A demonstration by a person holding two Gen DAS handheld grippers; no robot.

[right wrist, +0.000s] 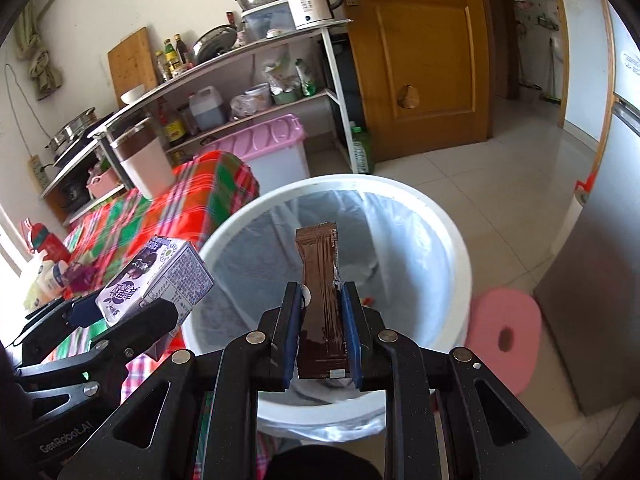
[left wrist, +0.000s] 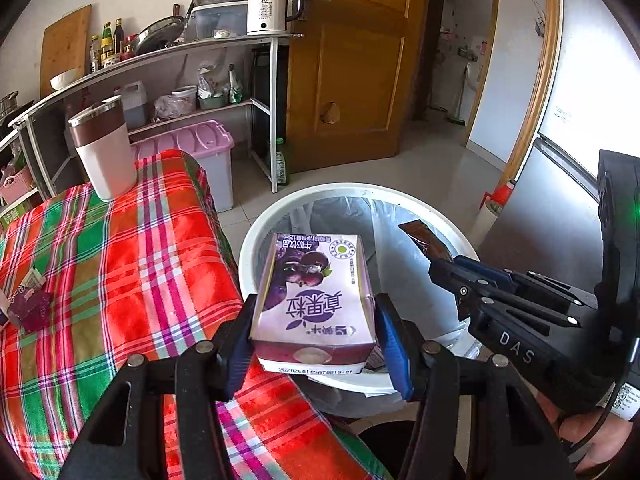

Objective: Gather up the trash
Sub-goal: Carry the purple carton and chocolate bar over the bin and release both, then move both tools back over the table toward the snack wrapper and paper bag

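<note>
left gripper (left wrist: 316,336) clamps the milk carton (left wrist: 314,300), right gripper (right wrist: 322,328) pinches the brown wrapper (right wrist: 322,280), above the bin (right wrist: 448,240).

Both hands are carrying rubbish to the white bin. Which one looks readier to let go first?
Probably the right: its brown wrapper hangs over the open bin, while the left's milk carton sits above the near rim, partly over the table.

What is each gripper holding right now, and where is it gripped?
The left gripper clamps the purple milk carton by its two narrow sides, near one end. The right gripper pinches the brown wrapper across its lower half.
</note>
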